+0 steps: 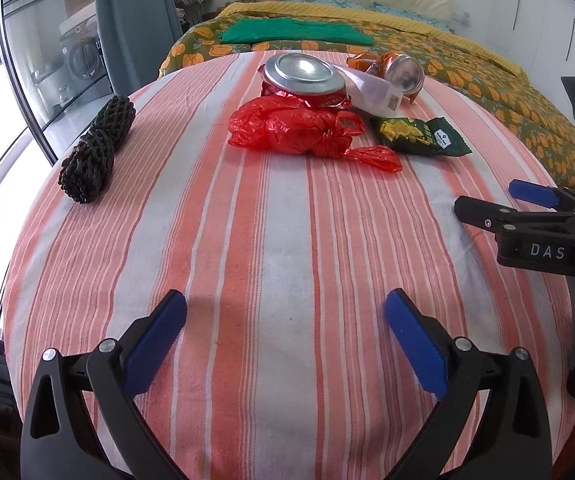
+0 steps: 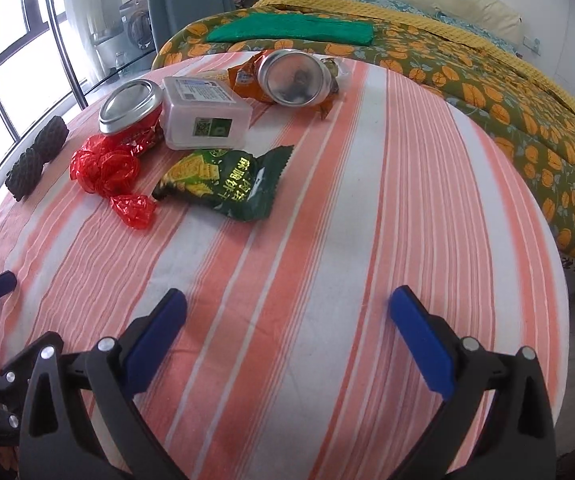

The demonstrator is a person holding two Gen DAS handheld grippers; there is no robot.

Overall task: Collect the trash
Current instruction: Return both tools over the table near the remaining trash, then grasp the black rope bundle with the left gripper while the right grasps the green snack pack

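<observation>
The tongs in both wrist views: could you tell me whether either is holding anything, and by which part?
Nothing is held. The left tongs and right tongs both stand open over bare tablecloth.

The letters "DAS" are printed in white on the black body of the right gripper (image 1: pixel 483 206), as seen from the left wrist. Yellow Chinese characters are printed on the green snack packet (image 2: pixel 223 184), but they are shown upside down and are not made out. A green QR-code label is stuck on the plastic box (image 2: pixel 207 118); its small print is too fine to be read.
</observation>
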